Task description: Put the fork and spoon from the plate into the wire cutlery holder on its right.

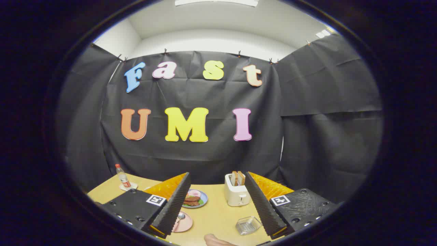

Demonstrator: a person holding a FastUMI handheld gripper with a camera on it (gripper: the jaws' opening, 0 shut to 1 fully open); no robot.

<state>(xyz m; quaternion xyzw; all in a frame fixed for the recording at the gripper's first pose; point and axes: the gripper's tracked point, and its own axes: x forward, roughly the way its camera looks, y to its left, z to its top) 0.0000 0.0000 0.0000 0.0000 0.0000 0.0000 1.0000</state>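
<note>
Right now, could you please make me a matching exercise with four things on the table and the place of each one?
Things:
1. toaster
2. bottle
3. pink plate
4. wire cutlery holder

Places:
A. on a coaster at the table's far corner
B. near the table's back edge, bread slices standing in it
C. low between the open fingers, beside one of them, a spoon on it
D. low between the fingers, beside the other one

Pairs: 1-B, 2-A, 3-C, 4-D
</note>
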